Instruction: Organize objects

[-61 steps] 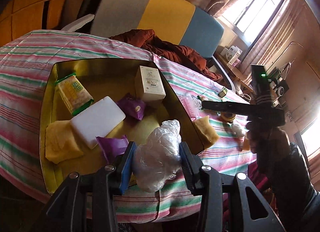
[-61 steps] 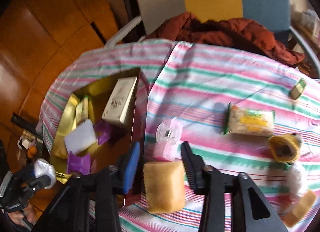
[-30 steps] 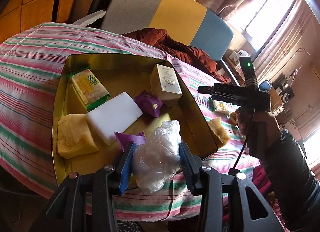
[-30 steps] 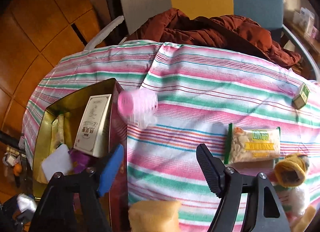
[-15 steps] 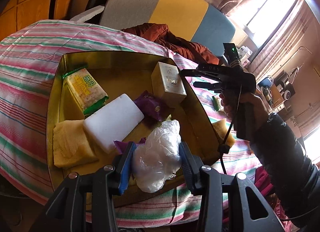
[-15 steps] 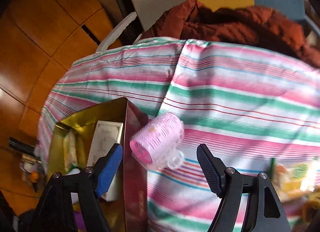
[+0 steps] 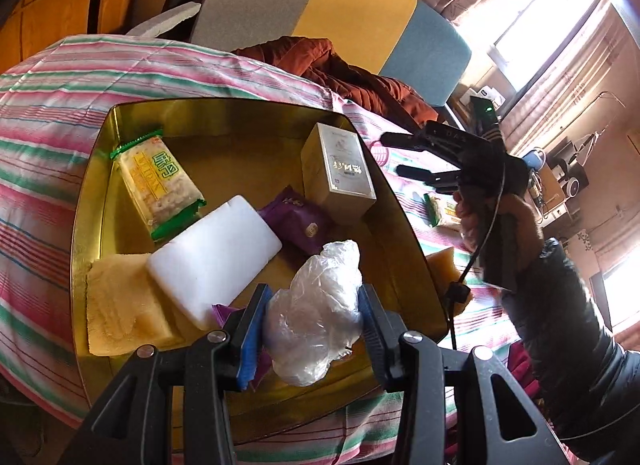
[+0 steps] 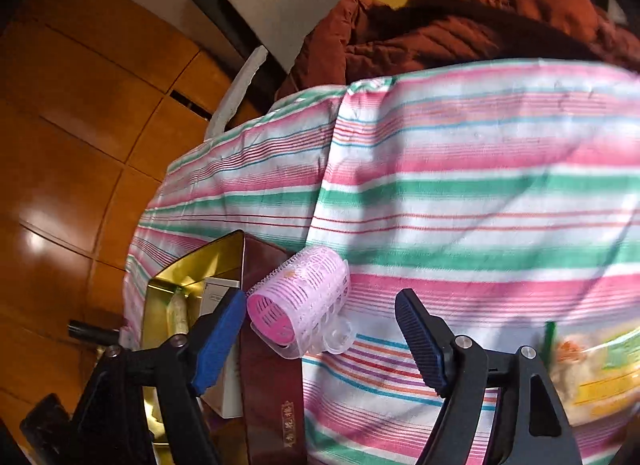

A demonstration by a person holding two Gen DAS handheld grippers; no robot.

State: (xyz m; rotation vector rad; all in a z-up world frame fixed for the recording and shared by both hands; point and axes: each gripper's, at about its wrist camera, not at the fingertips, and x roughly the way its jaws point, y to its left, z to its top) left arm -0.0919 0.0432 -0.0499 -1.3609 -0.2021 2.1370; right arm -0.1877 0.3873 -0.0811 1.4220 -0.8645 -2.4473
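My left gripper (image 7: 310, 323) is shut on a crumpled clear plastic bag (image 7: 316, 313), held over the near end of the gold tin (image 7: 92, 193). The tin holds a cracker packet (image 7: 158, 181), a white block (image 7: 214, 261), a yellow sponge (image 7: 120, 305), a purple sachet (image 7: 296, 221) and a cream box (image 7: 340, 173). My right gripper (image 8: 320, 335) is open around a pink hair roller (image 8: 302, 297), which lies on the striped cloth against the tin's dark red outer wall (image 8: 268, 365). The right gripper also shows in the left wrist view (image 7: 394, 155), beyond the tin's far right corner.
The striped tablecloth (image 8: 460, 193) covers a round table. A cracker packet (image 8: 592, 377) lies at the right. Another yellow sponge (image 7: 446, 265) lies beside the tin. A red-brown jacket (image 8: 460, 25) lies on the chair behind the table. Wooden panels (image 8: 80, 105) are at the left.
My right gripper has moved forward and left past the yellow sponge, and the pink roller now sits between its open jaws. My left gripper has carried the plastic bag further over the tin.
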